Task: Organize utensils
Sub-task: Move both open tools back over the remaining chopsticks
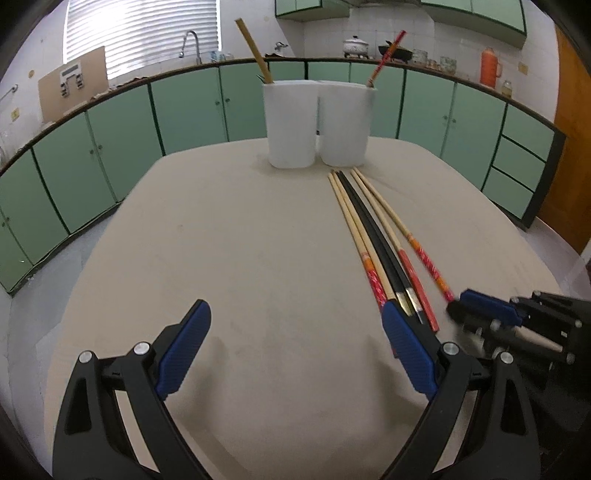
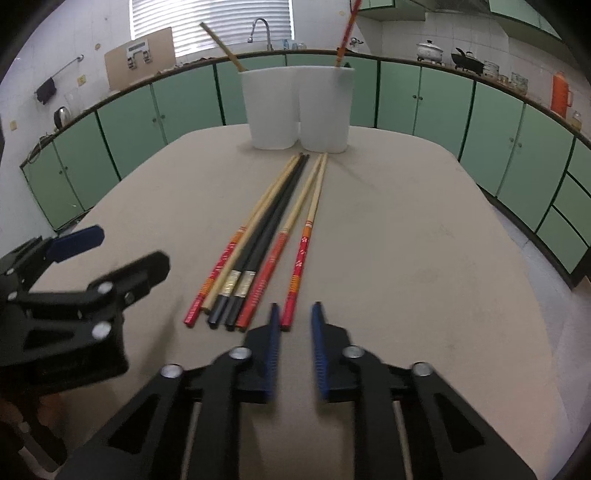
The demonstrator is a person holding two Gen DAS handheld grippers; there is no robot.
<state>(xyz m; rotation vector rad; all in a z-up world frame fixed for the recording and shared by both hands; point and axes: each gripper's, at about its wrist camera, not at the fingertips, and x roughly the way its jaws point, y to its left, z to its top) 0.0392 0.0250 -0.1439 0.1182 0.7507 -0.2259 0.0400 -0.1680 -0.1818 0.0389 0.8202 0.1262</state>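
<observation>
Several chopsticks [image 2: 266,236] lie side by side on the beige table [image 2: 406,258]: red-patterned bamboo ones, a plain bamboo one and two black ones [image 1: 373,236]. Two white holders [image 1: 317,122] stand at the table's far side; the left one holds a plain bamboo chopstick [image 1: 255,51], the right one a red-patterned chopstick [image 2: 345,33]. My left gripper [image 1: 295,321] is wide open and empty, left of the chopsticks' near ends. My right gripper [image 2: 294,314] is partly open, its fingers on either side of the near end of the rightmost red-patterned chopstick [image 2: 301,266], not closed on it.
Green cabinets [image 1: 192,107] run along the walls behind the table. A counter carries a sink tap [image 1: 190,42], pots [image 1: 356,46] and an orange flask [image 1: 489,68]. The table edge curves off to left and right.
</observation>
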